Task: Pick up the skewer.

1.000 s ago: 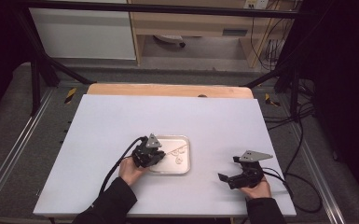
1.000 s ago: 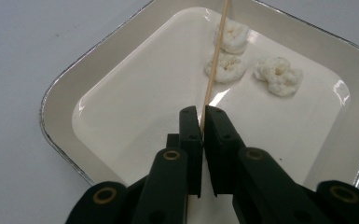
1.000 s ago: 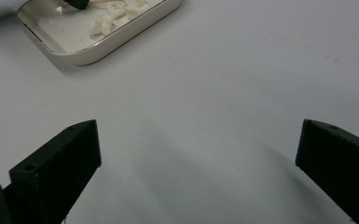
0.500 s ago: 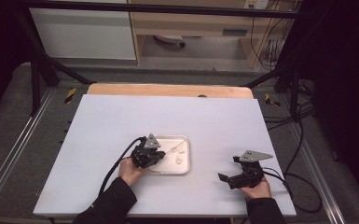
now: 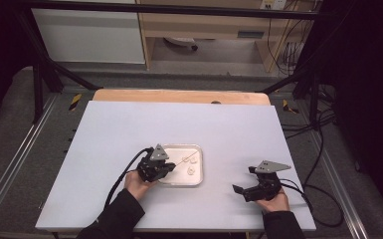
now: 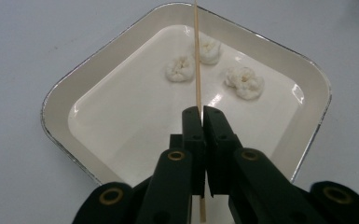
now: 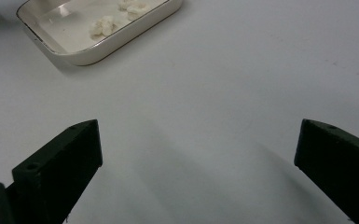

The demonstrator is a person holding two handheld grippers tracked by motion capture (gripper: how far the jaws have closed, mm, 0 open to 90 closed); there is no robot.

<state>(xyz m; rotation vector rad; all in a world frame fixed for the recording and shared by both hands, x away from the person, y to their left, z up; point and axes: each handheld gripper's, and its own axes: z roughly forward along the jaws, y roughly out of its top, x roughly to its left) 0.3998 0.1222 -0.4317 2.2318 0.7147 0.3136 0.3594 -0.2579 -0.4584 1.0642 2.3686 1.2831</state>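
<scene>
The skewer point(image 6: 197, 56) is clamped between the shut jaws of the left gripper point(image 6: 202, 113), its tip held ahead over the white pieces point(image 6: 181, 69) in the tray point(image 6: 56, 93). Spearing seems in hand; a lowered, aimed tip is called for next. The right gripper point(image 7: 198, 144) is spread wide, empty, well aside.

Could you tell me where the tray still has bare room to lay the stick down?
The tray floor beside the left gripper is bare. Its far end is crowded: three white lumps sit there, under the stick.
</scene>
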